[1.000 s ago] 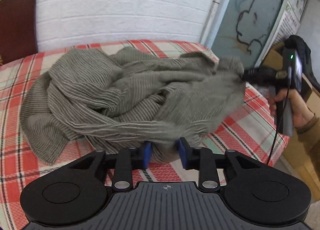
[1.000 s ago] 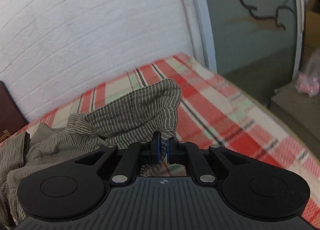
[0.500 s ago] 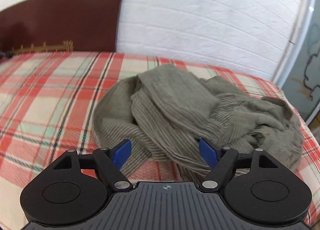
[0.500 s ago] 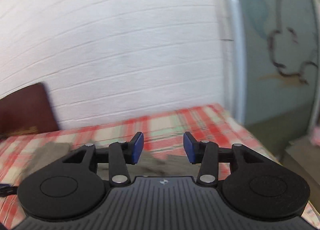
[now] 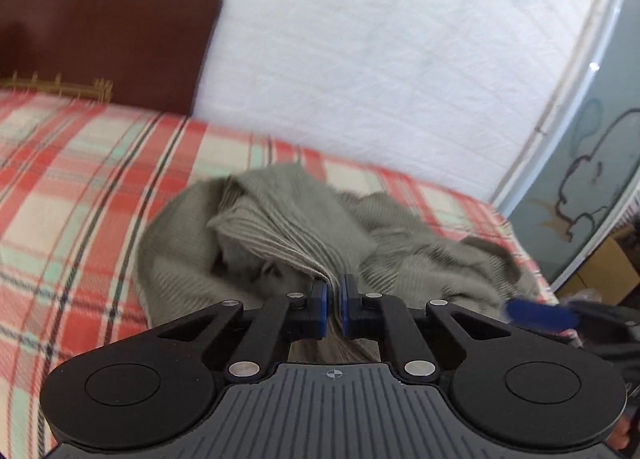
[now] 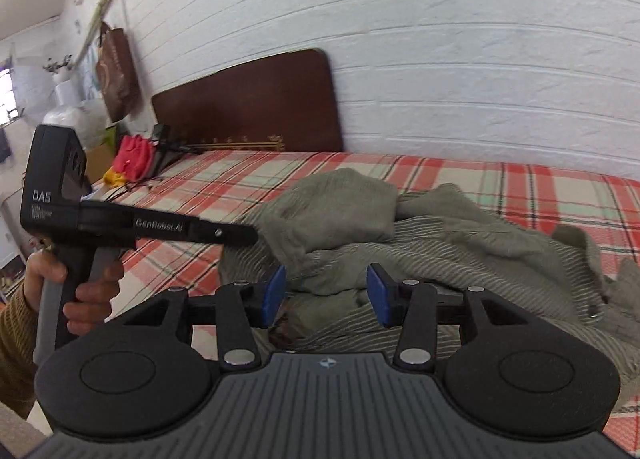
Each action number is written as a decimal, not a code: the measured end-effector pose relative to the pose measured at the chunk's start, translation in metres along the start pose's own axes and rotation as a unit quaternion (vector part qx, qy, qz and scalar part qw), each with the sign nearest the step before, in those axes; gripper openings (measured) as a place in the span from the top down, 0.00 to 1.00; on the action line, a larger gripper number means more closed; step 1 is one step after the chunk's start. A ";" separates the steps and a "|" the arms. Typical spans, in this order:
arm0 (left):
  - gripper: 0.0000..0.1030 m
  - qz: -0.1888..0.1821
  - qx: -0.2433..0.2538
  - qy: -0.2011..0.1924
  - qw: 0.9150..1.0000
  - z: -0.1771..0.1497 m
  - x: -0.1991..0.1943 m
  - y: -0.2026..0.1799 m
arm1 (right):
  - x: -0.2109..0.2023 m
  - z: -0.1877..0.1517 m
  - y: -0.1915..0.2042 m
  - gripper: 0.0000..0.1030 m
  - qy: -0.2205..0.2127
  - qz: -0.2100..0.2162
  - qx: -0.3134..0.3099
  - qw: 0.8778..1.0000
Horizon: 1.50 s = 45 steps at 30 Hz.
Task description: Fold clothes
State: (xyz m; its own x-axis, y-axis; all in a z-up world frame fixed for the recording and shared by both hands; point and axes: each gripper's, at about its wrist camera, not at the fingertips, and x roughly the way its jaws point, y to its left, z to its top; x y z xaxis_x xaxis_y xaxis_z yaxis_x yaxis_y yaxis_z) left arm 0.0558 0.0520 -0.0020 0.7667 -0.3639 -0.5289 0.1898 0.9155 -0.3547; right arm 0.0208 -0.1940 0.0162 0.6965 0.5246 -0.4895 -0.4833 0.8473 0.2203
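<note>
A bed with a red, cream and mint plaid cover fills both views, a dark brown headboard at its far end against a white brick wall. On the cover lies a crumpled olive-grey striped garment. The left gripper has just closed, its jaws pinching a ribbed fold of that garment. Only the right wrist view shows the person's hand on its handle. The right gripper hovers over the cloth, jaws spread halfway, pressing nothing.
</note>
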 end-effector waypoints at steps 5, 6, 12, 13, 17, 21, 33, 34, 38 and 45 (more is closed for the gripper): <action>0.97 -0.008 0.017 -0.011 1.000 0.009 -0.006 -0.015 | 0.016 0.000 0.025 0.49 0.015 0.056 -0.006 0.998; 0.97 -0.009 0.015 -0.009 1.000 0.010 -0.005 -0.015 | 0.019 0.000 0.031 0.49 0.015 0.068 -0.008 0.998; 0.96 -0.044 0.037 -0.017 0.998 0.012 -0.020 -0.022 | 0.041 0.002 0.053 0.63 0.016 0.057 -0.056 0.997; 0.96 -0.042 0.043 -0.020 0.998 0.012 -0.024 -0.025 | 0.043 0.003 0.053 0.92 0.021 0.059 -0.054 0.997; 0.84 -0.044 0.034 -0.021 0.998 0.014 -0.033 -0.022 | 0.032 0.006 0.040 0.95 0.010 0.059 -0.029 0.998; 0.59 -0.035 0.019 -0.039 0.998 0.016 -0.042 -0.014 | 0.001 0.010 0.014 0.96 -0.028 0.026 0.009 0.999; 0.33 0.054 0.009 0.000 0.998 0.015 0.005 0.012 | -0.112 -0.024 -0.090 0.96 -0.123 -0.166 0.173 0.963; 0.32 0.051 0.005 0.009 0.999 0.014 0.012 0.012 | -0.121 -0.029 -0.099 0.96 -0.128 -0.186 0.192 0.955; 0.26 0.041 0.002 0.032 0.999 0.011 0.037 0.008 | -0.148 -0.056 -0.128 0.95 -0.137 -0.234 0.266 0.925; 0.27 0.028 0.011 0.053 0.998 0.013 0.067 -0.009 | -0.163 -0.100 -0.162 0.95 -0.114 -0.291 0.354 0.882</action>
State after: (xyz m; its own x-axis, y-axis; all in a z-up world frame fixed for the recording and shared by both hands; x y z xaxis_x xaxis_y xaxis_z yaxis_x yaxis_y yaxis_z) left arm 0.1127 0.0212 -0.0242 0.7068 -0.3274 -0.6271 0.1623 0.9379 -0.3067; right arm -0.0678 -0.4250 -0.0244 0.8450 -0.0810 -0.5285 0.3862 0.7762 0.4984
